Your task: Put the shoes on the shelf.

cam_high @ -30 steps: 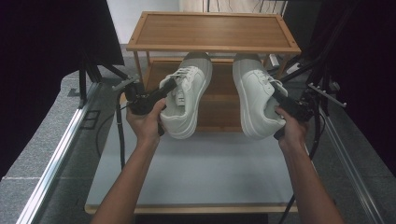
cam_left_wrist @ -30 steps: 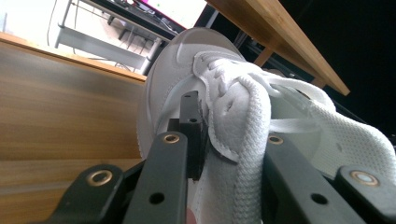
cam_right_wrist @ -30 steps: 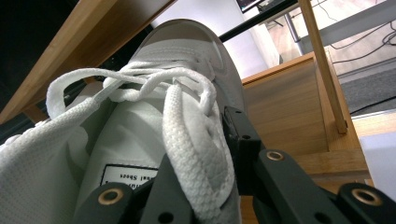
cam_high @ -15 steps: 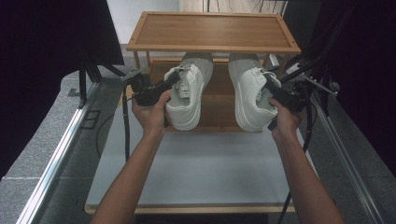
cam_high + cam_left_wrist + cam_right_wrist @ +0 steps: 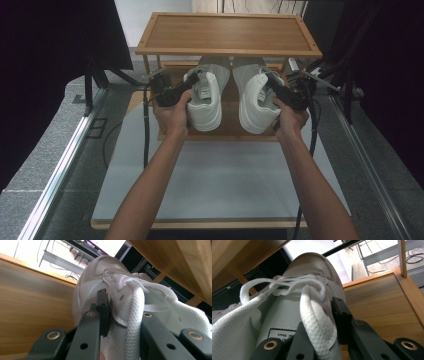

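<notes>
Both shoes have slid further under the rack's top since earlier. Left tongs clamp the left shoe's soft collar; right tongs clamp the right shoe likewise. Light, floppy uppers: grip the collar edge.

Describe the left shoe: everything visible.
The left shoe is a white low-top sneaker with white laces, a mesh-lined collar and a perforated, leather-like toe. It points away from the person, toe under the rack's top board, over the lower shelf. The left gripper clamps its collar edge; whether the sole rests on the shelf is unclear.
</notes>
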Available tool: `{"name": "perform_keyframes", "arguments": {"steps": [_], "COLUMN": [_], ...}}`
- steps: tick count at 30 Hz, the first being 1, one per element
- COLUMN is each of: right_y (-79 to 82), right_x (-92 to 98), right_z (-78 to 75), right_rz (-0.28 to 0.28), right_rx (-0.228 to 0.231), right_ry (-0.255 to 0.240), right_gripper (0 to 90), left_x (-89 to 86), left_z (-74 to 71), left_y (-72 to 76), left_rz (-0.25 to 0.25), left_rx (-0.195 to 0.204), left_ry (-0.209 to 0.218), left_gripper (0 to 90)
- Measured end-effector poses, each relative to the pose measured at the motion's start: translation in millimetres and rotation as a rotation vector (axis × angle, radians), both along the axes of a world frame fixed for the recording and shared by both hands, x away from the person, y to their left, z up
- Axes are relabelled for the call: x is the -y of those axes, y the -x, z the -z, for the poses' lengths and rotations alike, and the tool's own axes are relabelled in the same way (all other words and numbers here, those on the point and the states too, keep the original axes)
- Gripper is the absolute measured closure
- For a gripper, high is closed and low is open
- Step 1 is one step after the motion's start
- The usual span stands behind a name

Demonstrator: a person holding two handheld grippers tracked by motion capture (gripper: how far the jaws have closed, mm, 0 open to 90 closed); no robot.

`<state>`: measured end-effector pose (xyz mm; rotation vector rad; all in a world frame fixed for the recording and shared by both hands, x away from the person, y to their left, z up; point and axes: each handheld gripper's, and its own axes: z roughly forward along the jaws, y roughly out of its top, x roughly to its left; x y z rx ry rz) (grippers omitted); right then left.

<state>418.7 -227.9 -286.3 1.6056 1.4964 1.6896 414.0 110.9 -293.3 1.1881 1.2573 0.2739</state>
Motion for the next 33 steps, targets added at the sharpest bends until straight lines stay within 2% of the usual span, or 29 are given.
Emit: {"name": "perform_keyframes", "arguments": {"steps": [3,8,12,15,17,21,23,25,27,29,32,33], "right_y": [-4.1,-11.8,-16.6,-19.7,-21.4,-25.2,-27.0,-27.6,-29.4,-30.9,-32.0,-31.4], "right_x": [-3.3,-8.4,-10.8,-14.7,-16.6,-21.6,-24.8,-28.9,-33.9,-37.5,-40.9,-40.6], "right_z": [-0.4,2.2,5.5,5.9,6.4,9.2,11.0,9.2,7.0,5.9,6.3,6.0], "right_rz": [0.013,0.042,0.051,0.056,0.053,0.069,0.070,0.068,0.068,0.061,0.047,0.045], "right_rx": [-0.005,-0.016,-0.034,-0.031,-0.034,-0.041,-0.044,-0.047,-0.042,-0.048,-0.044,-0.042], "right_ry": [0.015,0.006,-0.012,-0.001,0.015,0.014,0.015,0.005,0.008,0.006,-0.013,0.000], "right_gripper": [80.9,80.5,80.2,79.8,79.7,77.9,74.3,72.1,69.6,65.3,57.9,56.4], "left_x": [2.6,4.9,6.6,8.6,10.7,17.7,21.7,25.3,27.2,31.2,31.7,30.0], "left_z": [-0.5,2.1,4.5,6.1,7.4,9.5,11.0,14.5,17.8,17.0,15.2,15.2], "left_y": [-4.1,-10.4,-14.4,-17.0,-18.3,-19.5,-20.4,-22.0,-23.3,-24.3,-26.5,-26.6], "left_rz": [-0.013,-0.028,-0.041,-0.050,-0.055,-0.075,-0.091,-0.098,-0.095,-0.094,-0.082,-0.067], "left_rx": [-0.002,-0.025,-0.036,-0.043,-0.052,-0.063,-0.073,-0.085,-0.094,-0.094,-0.103,-0.089], "left_ry": [0.002,0.050,0.049,0.045,0.059,0.060,0.053,0.066,0.101,0.096,0.102,0.123], "left_gripper": [78.8,78.7,78.3,78.1,77.7,75.7,73.7,72.4,69.8,66.1,58.1,53.1]}}
